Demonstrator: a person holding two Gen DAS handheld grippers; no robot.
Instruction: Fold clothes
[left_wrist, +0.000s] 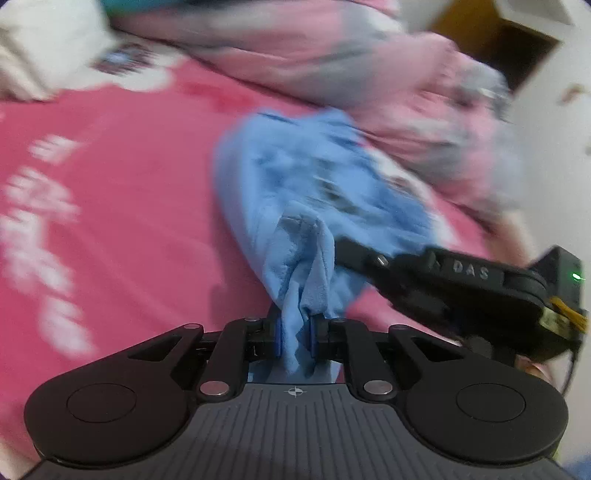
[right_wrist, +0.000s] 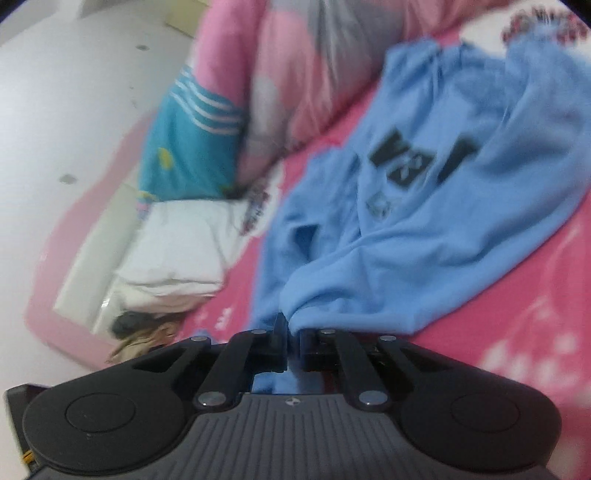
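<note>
Pinching bunched folds of a light blue sweatshirt (right_wrist: 424, 206), the left gripper (left_wrist: 295, 338) and right gripper (right_wrist: 293, 349) are both clamped on its fabric; the garment, printed with black letters, lies spread on a pink bed sheet (left_wrist: 122, 221) beside a pink-and-grey quilt (right_wrist: 295, 66) and a white pillow (right_wrist: 177, 251)

Both wrist views close, sharing blue shirt (left_wrist: 295, 184)

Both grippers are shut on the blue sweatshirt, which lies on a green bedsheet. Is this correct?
Not quite. The bedsheet is pink with white print, not green, as the right wrist view shows. The left gripper and right gripper are indeed both shut on the blue sweatshirt.
</note>
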